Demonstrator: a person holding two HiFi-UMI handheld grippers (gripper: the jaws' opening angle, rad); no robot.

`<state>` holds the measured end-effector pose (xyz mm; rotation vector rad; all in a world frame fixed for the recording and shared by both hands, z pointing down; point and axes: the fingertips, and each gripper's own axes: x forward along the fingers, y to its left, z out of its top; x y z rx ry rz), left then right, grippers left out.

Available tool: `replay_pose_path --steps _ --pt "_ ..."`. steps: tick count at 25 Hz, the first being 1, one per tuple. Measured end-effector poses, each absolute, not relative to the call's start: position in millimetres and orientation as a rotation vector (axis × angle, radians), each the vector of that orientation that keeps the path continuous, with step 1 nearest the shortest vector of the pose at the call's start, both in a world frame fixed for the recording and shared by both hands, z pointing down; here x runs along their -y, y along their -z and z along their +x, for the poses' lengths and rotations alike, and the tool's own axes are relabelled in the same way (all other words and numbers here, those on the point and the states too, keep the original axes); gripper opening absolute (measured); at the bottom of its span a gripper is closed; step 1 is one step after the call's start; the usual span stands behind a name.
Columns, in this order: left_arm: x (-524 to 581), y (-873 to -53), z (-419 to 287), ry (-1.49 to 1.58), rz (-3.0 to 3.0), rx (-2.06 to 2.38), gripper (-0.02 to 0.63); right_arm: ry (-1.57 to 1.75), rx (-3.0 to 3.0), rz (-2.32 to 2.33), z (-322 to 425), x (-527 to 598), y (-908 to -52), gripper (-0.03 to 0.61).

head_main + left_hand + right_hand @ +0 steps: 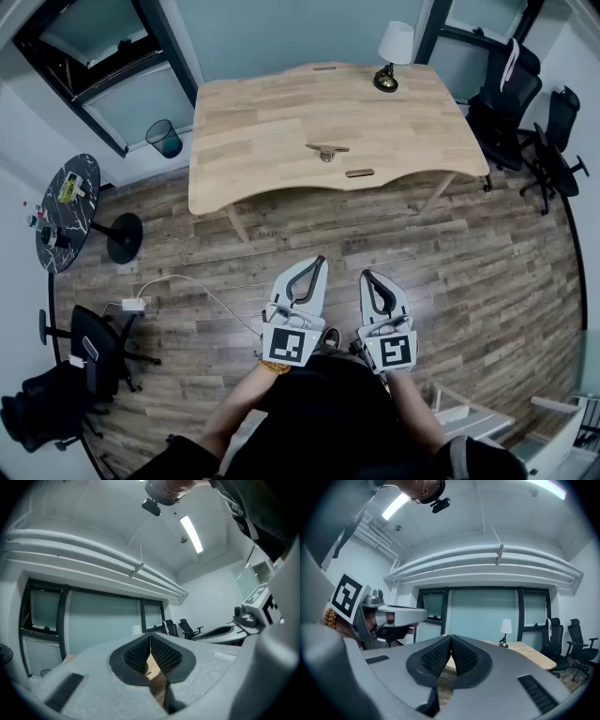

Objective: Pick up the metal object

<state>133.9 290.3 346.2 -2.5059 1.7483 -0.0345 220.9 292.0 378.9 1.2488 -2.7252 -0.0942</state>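
A small metal object (326, 150) lies near the front middle of the light wooden table (253, 141), far ahead of me. Both grippers hang over the floor close to my body, well short of the table. My left gripper (320, 262) is shut with nothing between its pads (150, 637). My right gripper (366, 277) is shut and empty too, its tips (451, 638) meeting. In the right gripper view the table (529, 651) shows ahead, and the left gripper (396, 616) sits at the left. The metal object is hidden in both gripper views.
A table lamp (392, 54) stands at the table's far right. Black office chairs (520, 112) crowd the right side. A small round black table (67, 211) and another chair (75, 366) stand at the left. A bin (165, 138) and a white cable (178, 286) are on the floor.
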Motion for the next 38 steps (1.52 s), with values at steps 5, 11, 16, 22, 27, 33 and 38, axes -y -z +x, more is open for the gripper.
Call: replay_pose_path --steps 5,11,16,22,27,33,38 --pt "-280 -348 117 0.009 -2.506 -1.739 0.017 0.072 2.764 1.278 205 -279 -376 0.006" --pt "-256 -352 90 -0.003 -2.526 -1.719 0.017 0.077 2.738 1.319 184 -250 -376 0.008" --pt "-234 -353 64 0.049 -2.513 -1.675 0.017 0.094 2.706 1.371 166 -223 -375 0.008" --pt "-213 -357 56 0.038 -2.557 -1.635 0.017 0.105 2.656 1.461 169 -193 -372 0.008" --pt "-185 -362 64 0.044 -2.571 -1.648 0.017 0.110 2.632 1.452 181 -164 -377 0.007" --pt "-134 -361 75 0.100 -2.524 -1.687 0.017 0.088 2.681 1.403 189 -107 -379 0.007" --pt "-104 -359 83 0.123 -2.489 -1.746 0.017 0.093 2.743 1.319 192 -59 -382 0.006"
